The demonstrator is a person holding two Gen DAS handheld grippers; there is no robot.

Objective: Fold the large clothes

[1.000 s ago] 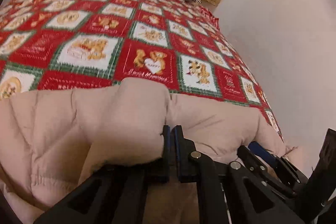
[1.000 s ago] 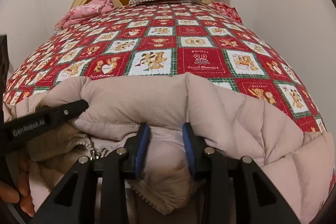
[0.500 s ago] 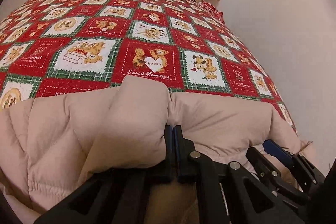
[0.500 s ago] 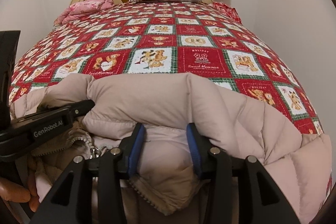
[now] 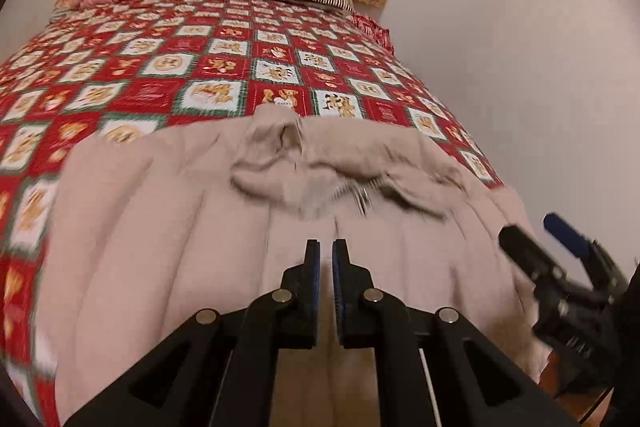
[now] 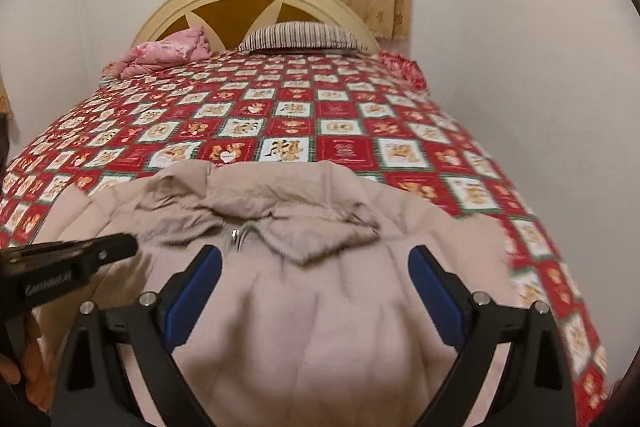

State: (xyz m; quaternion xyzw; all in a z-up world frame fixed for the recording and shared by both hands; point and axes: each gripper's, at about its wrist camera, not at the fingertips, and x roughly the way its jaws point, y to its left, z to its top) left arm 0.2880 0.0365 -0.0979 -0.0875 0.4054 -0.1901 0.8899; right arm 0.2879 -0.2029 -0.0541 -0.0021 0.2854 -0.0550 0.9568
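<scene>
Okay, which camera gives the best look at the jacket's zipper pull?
The right wrist view: the zipper pull sits sharp beneath the jacket collar, between the open tool's fingers. The left wrist view shows it too, but streaked by motion blur.

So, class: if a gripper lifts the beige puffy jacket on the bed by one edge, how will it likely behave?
The jacket would probably sag and drape, since its collar already lies crumpled. Its quilted, puffy panels suggest it is light for its bulk. The smooth-looking shell may slip from a shallow pinch.

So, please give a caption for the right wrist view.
Open right tongs above a beige puffer jacket on a teddy-bear quilt.
</scene>
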